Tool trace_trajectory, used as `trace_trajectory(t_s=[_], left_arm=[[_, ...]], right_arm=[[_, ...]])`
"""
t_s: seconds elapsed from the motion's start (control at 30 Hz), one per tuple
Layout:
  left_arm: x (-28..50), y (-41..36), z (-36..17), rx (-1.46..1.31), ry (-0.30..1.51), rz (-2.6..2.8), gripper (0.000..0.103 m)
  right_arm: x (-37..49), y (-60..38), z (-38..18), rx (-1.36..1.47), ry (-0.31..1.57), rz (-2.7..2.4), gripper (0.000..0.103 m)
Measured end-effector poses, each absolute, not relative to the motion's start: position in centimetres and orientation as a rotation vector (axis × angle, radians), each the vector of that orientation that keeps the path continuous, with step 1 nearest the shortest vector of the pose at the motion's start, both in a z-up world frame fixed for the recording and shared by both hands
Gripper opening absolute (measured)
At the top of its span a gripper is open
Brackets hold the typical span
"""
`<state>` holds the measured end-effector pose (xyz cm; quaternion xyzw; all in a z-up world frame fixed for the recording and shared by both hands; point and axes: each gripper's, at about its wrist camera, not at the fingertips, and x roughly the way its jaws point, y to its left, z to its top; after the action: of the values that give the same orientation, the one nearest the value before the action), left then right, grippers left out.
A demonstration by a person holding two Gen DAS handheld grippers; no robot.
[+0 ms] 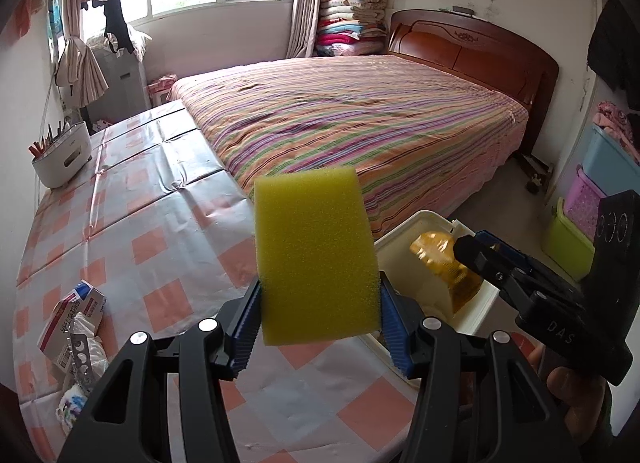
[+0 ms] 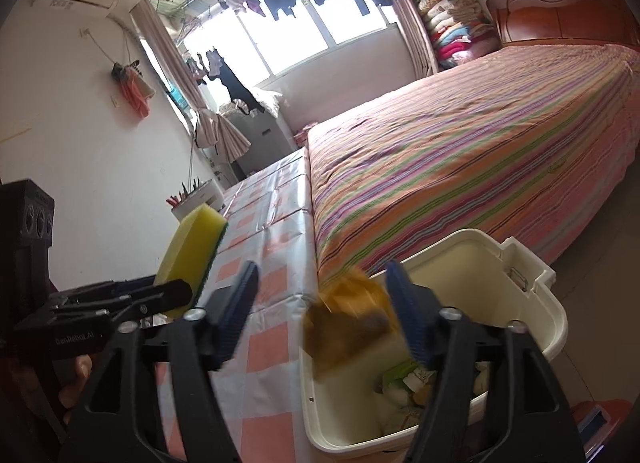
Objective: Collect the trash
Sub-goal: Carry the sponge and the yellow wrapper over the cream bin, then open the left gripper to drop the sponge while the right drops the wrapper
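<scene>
The left gripper (image 1: pixel 320 319) has its jaws clamped on the lower sides of a yellow sponge (image 1: pixel 316 255), which stands up above the checked surface (image 1: pixel 160 223); it looks light, soft and springy, so a grip across its flat sides suits it. The right gripper (image 2: pixel 324 311) has its jaws spread apart, and a crinkly orange wrapper (image 2: pixel 348 323), blurred, sits between them without being pinched, over the cream bin (image 2: pixel 536 303) beside the striped bed (image 1: pixel 360 111). More light litter, a small box (image 1: pixel 72 315) and a blister strip (image 1: pixel 80 355), lies on the surface's near left.
</scene>
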<state>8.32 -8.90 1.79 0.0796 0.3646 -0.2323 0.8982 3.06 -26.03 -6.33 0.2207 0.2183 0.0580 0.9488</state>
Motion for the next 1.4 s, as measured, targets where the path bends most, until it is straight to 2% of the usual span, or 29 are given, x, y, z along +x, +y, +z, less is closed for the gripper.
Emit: trace_trajectory(t_s=[0.57, 0.73, 1.1, 1.23, 1.33, 1.4], left_arm=[[7.4, -13.5, 0.5, 0.197, 0.809, -0.595, 0.052], [7.2, -15.3, -0.9, 0.237, 0.846, -0.624, 0.054], [6.2, -17.9, -2.0, 0.325, 0.839, -0.656, 0.055], [5.8, -18.3, -2.0, 0.351, 0.834, -0.655, 0.058], [5.6, -18.5, -2.0, 0.387, 0.825, -0.648, 0.069], [5.5, -18.6, -1.9, 0.413, 0.815, -0.645, 0.071]], right_arm=[[-0.6, -29.7, -4.4, 0.569, 0.266, 0.027, 0.073], [-2.5, -31.6, -3.9, 0.622, 0.194, -0.015, 0.076], [-3.8, -31.2, -4.0, 0.622, 0.139, -0.035, 0.077], [-3.7, -30.9, -4.3, 0.625, 0.138, -0.038, 0.077], [-3.2, -31.0, -4.1, 0.624, 0.142, -0.034, 0.077], [-3.1, -30.8, -4.1, 0.623, 0.143, -0.033, 0.077]])
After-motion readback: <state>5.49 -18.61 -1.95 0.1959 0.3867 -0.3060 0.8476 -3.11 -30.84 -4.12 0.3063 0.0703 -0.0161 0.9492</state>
